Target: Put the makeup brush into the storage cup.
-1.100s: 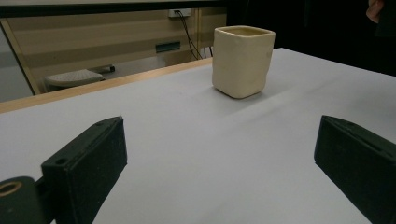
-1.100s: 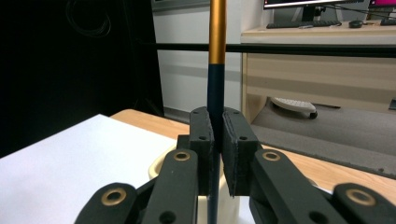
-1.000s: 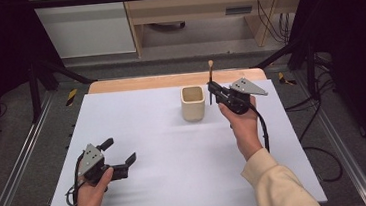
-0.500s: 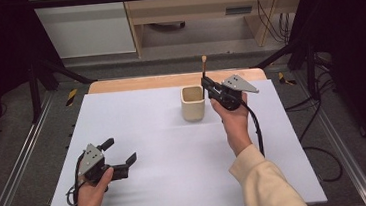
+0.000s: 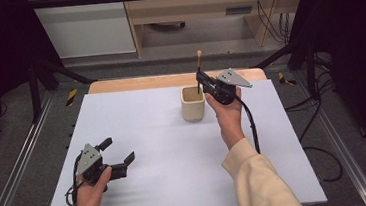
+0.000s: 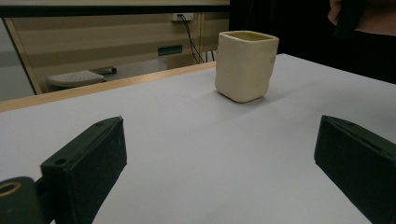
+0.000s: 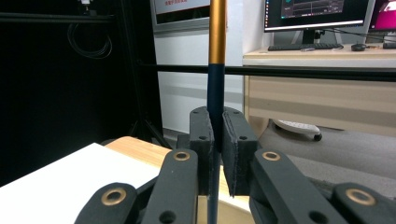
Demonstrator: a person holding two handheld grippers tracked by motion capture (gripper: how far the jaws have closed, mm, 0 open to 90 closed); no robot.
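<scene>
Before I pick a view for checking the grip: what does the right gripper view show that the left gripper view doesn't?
Right gripper view: the right gripper shut on an upright brush handle, dark below, gold above, with a desk and monitors behind. Left gripper view: the cream cup standing upright, seen between the open jaws of the left gripper. Both share the white table with its wooden edge.

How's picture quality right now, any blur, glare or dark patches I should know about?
High view: even light on the table, no glare, surroundings black, only a faint shadow under the cup. Left gripper view: cup sharp, near jaws soft and dark. Right gripper view: brush and jaws crisp, left background black, monitors at top bright but readable.
</scene>
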